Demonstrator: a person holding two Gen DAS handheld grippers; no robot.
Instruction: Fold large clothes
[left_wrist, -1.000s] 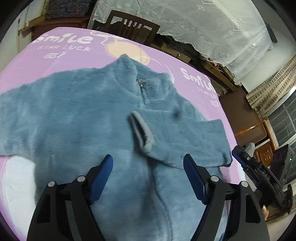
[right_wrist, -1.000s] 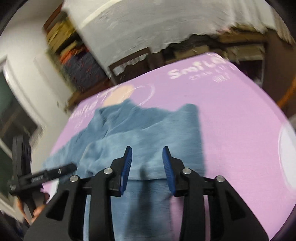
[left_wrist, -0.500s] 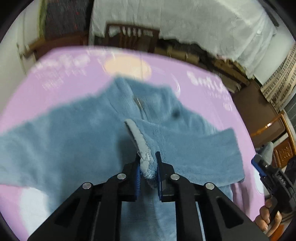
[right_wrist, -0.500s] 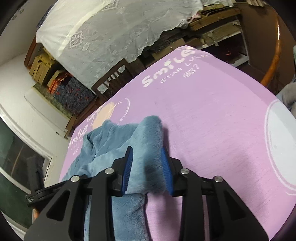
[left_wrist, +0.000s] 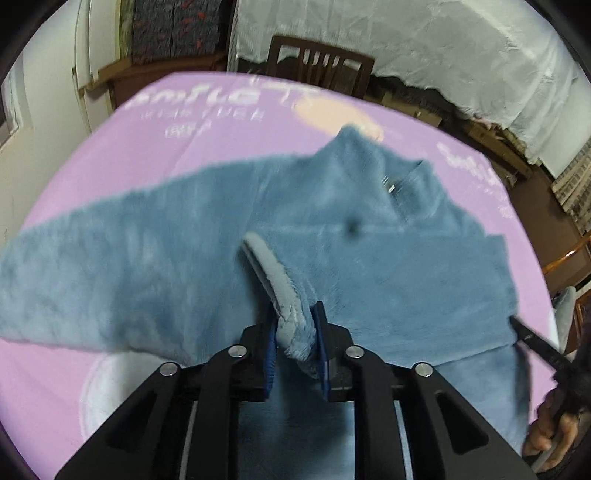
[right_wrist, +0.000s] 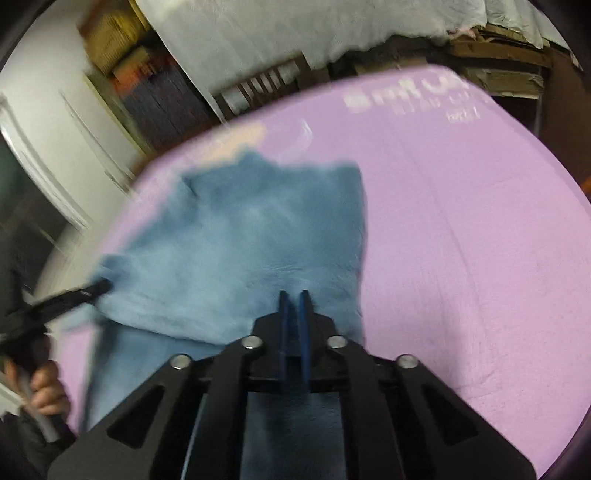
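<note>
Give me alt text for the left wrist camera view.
The left gripper is shut on the grey-edged sleeve cuff of a fluffy blue zip-up jacket spread across a pink tablecloth. The right gripper touches the jacket's right edge; a wooden chair stands behind.

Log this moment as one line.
left tongs: shut on sleeve cuff | right tongs: shut on fleece jacket | pink tablecloth

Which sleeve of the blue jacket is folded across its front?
The sleeve whose cuff the left gripper pinches lies across the fleece jacket; the other sleeve stretches out flat over the purple cloth.
</note>
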